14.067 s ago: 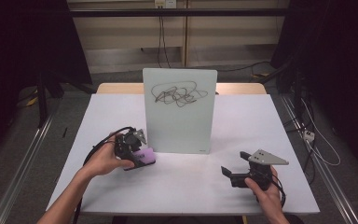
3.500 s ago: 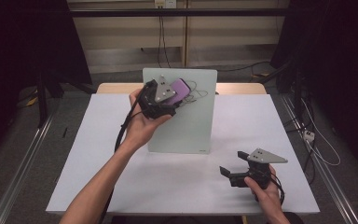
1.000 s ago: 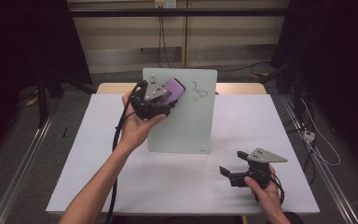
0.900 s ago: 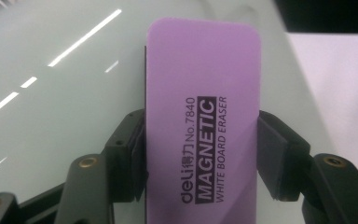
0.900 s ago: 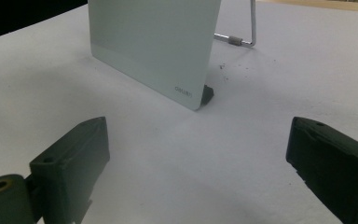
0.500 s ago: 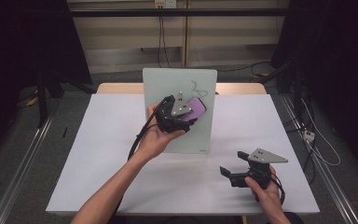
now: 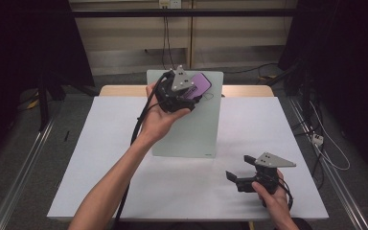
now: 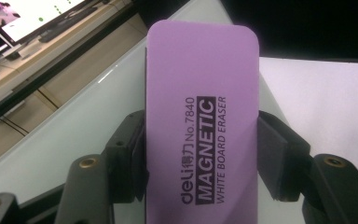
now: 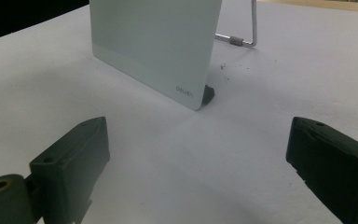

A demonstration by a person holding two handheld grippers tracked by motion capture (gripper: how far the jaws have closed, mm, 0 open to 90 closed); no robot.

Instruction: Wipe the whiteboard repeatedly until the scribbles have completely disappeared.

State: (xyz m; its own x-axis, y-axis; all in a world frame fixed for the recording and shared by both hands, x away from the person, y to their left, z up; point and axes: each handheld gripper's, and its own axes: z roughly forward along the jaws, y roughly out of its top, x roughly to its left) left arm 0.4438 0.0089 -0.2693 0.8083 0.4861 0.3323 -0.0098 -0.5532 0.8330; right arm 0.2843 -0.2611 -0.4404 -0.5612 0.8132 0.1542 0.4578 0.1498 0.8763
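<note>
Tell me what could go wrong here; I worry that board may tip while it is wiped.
The whiteboard stands only on a thin wire prop, and the right gripper rests apart from it, so a push from the eraser might topple it. The left gripper pinches the eraser by its sides; it might twist loose.

The left black plastic two-jaw gripper point(image 7: 179, 96) carries a grey three-cornered plate on top, and a thick black cable trails from it. The right black two-jaw gripper point(image 7: 237, 178) has the same plate. Brass-coloured screws sit in the jaws. Both forearms are without sleeves.
</note>
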